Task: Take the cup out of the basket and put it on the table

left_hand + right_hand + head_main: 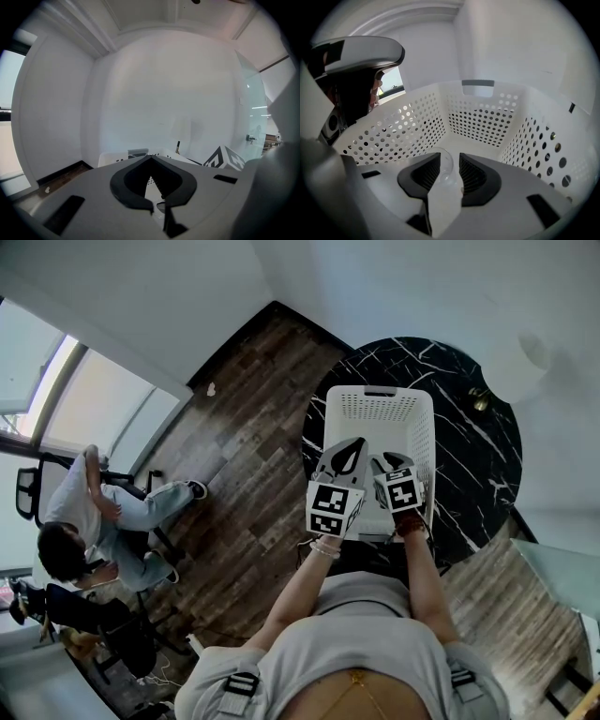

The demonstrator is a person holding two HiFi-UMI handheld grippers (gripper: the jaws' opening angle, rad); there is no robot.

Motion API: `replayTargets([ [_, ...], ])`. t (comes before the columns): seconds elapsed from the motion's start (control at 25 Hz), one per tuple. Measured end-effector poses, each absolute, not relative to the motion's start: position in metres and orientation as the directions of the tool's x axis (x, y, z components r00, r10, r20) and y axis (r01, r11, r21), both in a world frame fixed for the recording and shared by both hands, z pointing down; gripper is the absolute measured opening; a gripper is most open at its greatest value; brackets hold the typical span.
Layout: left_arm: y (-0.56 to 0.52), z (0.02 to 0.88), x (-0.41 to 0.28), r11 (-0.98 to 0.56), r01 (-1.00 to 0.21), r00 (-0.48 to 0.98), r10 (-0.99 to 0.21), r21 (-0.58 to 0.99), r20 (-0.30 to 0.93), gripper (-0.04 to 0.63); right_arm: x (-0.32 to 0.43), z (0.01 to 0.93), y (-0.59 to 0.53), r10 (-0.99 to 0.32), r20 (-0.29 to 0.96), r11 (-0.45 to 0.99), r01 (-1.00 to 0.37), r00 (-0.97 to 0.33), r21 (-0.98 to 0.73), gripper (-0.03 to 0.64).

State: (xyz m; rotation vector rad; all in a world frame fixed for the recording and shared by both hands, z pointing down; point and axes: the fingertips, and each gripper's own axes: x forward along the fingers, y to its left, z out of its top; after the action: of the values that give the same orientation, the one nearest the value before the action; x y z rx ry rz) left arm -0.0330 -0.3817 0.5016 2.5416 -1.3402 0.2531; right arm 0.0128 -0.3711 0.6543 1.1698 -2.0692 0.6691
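Cup (445, 172) pickup inside basket (483, 117)
Right gripper (449, 161) wide astride clear cup on basket floor, toward desk's (469, 446) near edge; left gripper (151, 160) closed, idle. Squeeze gently, then lift straight above rim.

basket (483, 119) – matt white plastic | cup (444, 166) – clear, glossy | table (469, 456) – polished black marble | floor (244, 456) – wood-grain planks

Desk (473, 470): round, black top with white marble veining, standing on a dark wood-plank floor (248, 442). One white perforated basket (378, 405) sits directly on the top, toward the person's left half. It is rectangular and upright, with a handle slot in the far wall. A small brass-coloured object (480, 400), too small to identify, rests near the far right edge, well apart from the basket.
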Motion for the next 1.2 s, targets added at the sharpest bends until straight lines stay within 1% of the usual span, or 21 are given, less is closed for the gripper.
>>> replayTargets([
  [0.44,-0.384,0.501,-0.033,-0.545,-0.827,0.561,-0.783,0.138,0.267,0.006,0.01,0.667,-0.376,-0.474,0.792,0.5,-0.858,-0.385,-0.118,0.109],
  [0.6,-0.385,0.502,-0.033,-0.547,-0.827,0.561,-0.782,0.133,0.27,0.006,0.011,0.678,-0.381,-0.471,0.794,0.511,-0.852,-0.384,-0.109,0.11],
  [0.96,-0.386,0.501,-0.034,-0.548,-0.825,0.564,-0.777,0.143,0.28,0.006,0.012,0.683,-0.38,-0.402,0.836,0.522,-0.844,-0.373,-0.125,0.109],
  [1.2,-0.388,0.5,-0.034,-0.546,-0.824,0.566,-0.781,0.154,0.263,0.006,0.012,0.689,-0.38,-0.357,0.854,0.52,-0.84,-0.38,-0.156,0.109],
])
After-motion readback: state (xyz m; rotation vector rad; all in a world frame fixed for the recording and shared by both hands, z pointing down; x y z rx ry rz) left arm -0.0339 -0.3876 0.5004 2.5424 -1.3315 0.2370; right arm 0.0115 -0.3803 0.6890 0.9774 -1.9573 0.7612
